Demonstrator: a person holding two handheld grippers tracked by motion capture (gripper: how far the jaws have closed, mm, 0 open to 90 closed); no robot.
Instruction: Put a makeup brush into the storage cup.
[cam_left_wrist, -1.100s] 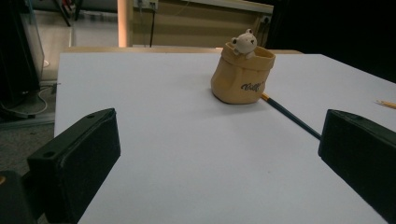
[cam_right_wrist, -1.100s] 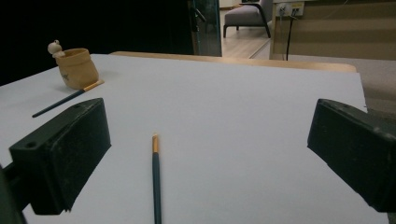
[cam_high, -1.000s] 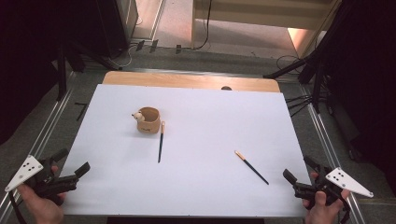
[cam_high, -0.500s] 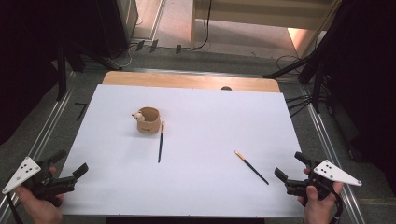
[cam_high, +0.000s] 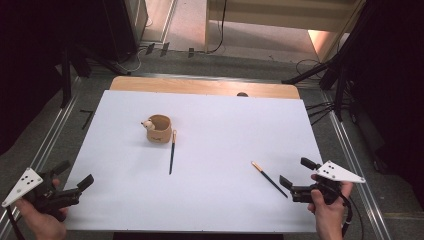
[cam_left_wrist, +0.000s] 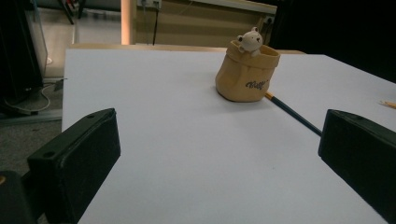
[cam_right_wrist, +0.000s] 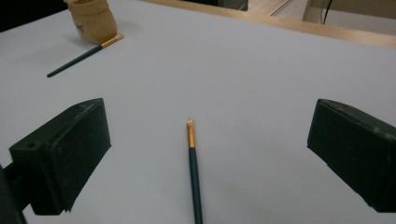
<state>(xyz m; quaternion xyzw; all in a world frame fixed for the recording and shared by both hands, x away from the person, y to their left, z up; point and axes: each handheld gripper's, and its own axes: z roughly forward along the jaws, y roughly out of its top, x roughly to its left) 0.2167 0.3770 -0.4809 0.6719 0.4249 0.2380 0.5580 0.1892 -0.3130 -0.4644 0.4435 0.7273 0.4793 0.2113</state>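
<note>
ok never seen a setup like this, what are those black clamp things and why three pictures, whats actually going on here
A person sits at a table covered by a white sheet, holding a hand-operated clamp in each hand. The left gripper and right gripper each have two black jaws, both open and holding nothing.

One picture comes from a camera overhead. The other two come from cameras riding on the grippers, looking out between their own jaws.

On the sheet stands a small tan pot with a little bear figure on its rim. A dark pencil lies beside it, its gold end at the pot. A second pencil lies just in front of the right gripper's jaws.
</note>
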